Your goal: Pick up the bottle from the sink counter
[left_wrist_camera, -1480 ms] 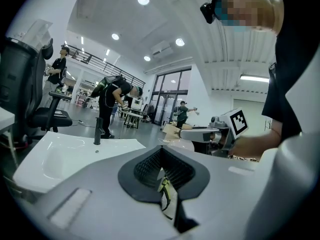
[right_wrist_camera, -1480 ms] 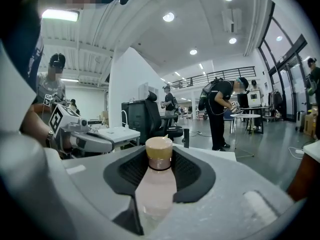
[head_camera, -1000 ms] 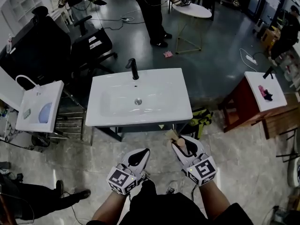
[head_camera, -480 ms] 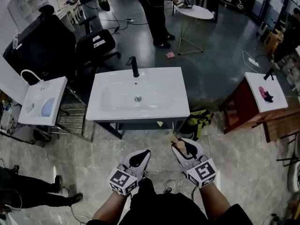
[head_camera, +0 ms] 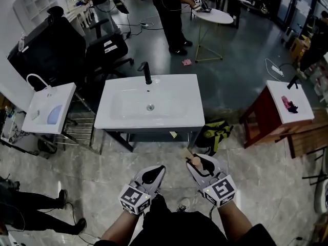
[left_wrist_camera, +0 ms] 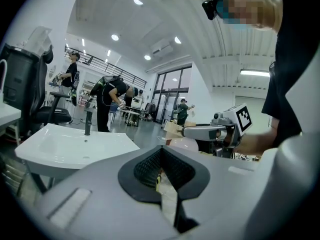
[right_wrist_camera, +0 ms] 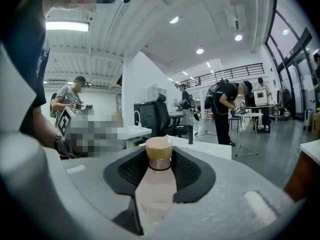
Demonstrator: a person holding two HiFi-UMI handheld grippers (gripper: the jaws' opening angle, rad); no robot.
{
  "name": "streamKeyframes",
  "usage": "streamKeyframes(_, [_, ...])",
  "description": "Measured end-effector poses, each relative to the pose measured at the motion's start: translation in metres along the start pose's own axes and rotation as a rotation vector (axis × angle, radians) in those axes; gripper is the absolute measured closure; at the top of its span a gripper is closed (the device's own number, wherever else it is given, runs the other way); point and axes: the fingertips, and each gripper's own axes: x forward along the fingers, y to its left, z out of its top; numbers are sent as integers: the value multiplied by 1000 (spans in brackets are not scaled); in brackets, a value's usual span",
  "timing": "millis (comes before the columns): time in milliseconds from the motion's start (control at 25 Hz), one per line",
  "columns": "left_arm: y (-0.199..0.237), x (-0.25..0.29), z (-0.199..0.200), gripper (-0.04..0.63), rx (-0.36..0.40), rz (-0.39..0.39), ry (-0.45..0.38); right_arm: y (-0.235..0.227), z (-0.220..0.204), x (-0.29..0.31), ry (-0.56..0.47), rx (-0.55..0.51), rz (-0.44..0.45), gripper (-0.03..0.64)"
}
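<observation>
Bottle (right_wrist_camera: 156,184), pale pink with a tan cap (right_wrist_camera: 159,151), stands upright between the jaws of the right gripper (head_camera: 197,162), which is clenched on its body. In the head view it sits at lower centre-right of the frame, over the tiled floor (head_camera: 77,183) and apart from the white sink worktop (head_camera: 118,121) at mid-frame. Left gripper (head_camera: 152,174), just to the left of it in that view, has its jaws pressed together with nothing between them. A black faucet (head_camera: 147,74) stands at the worktop's far edge, and a yellow-green bag (head_camera: 212,132) lies on the floor below its right corner.
</observation>
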Motion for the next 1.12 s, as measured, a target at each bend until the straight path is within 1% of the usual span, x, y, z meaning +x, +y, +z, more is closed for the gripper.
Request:
streamKeyframes(440, [-21,-14,1,598,8,17,-6,19,5,-16,-16,-9,24,480])
streamKeyframes(680, [-27,-26,6,598,10,49,-24,27,9,-22,-18,-15,24,480])
streamKeyframes(880, [-32,-35,10,598,28,59,-44,34,11,-26,-28,-16,31,482])
streamKeyframes(1120, [-35,-46,10,598,21,66,-49,45,11,-26,-25,-20,40,480])
